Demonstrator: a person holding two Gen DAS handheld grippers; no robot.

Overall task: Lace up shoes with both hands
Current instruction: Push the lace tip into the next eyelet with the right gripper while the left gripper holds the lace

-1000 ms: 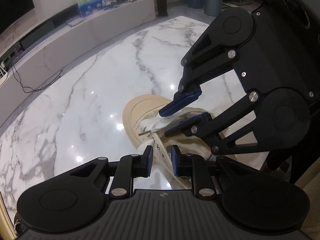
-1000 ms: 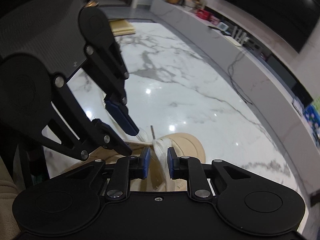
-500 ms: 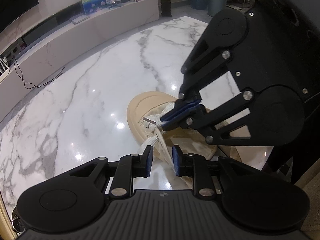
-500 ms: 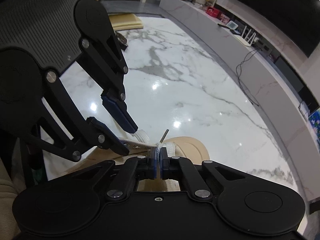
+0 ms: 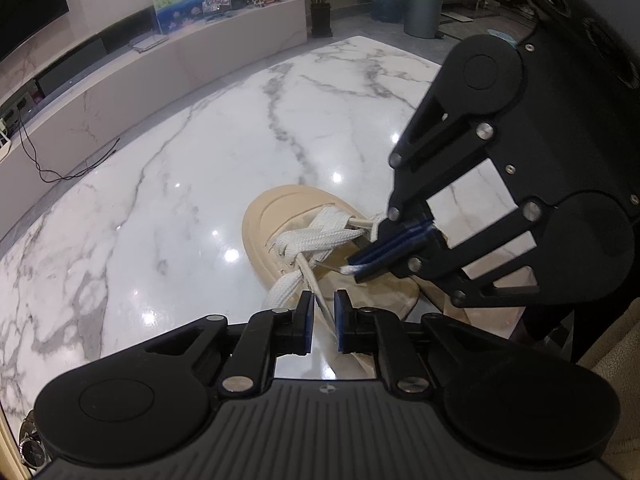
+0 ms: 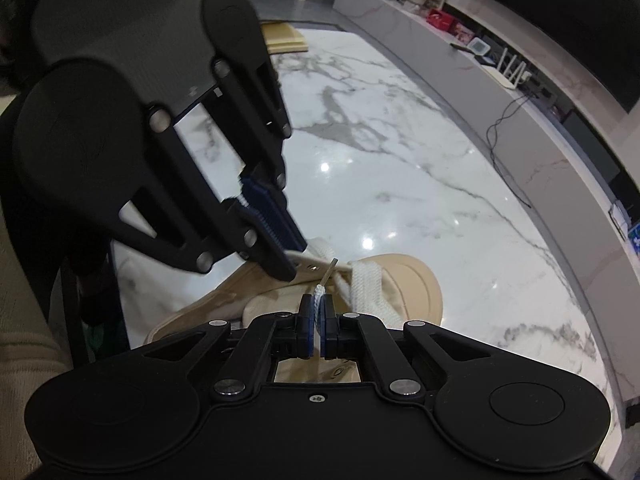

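I have a beige canvas shoe (image 5: 332, 248) lying on the white marble counter (image 5: 180, 200), toe pointing away from me, with a flat white shoelace (image 5: 320, 236) crossed over its front eyelets; my right gripper (image 6: 319, 328) has its jaws clenched on one white strand of that lace near its free end, the frayed tip and its aglet (image 6: 327, 274) poking out just beyond the pads; my left gripper (image 5: 322, 320) straddles the other strand where it runs down off the shoe's near side, its jaws are closing, and there is a visible gap on each side of the lace, so I judge nothing is gripped there yet.

The risks as I read them: the right grasp sits very close to the lace's end, so a firm pull could slide the strand out of the pads; if the left jaws close off-centre they may catch the canvas edge or an eyelet rather than the lace alone; the shoe is loose on a glossy counter, so an uneven pull from one hand would likely drag or spin it instead of tightening the cross; the two grippers work close together over the tongue, and a careless swing could knock one into the other.
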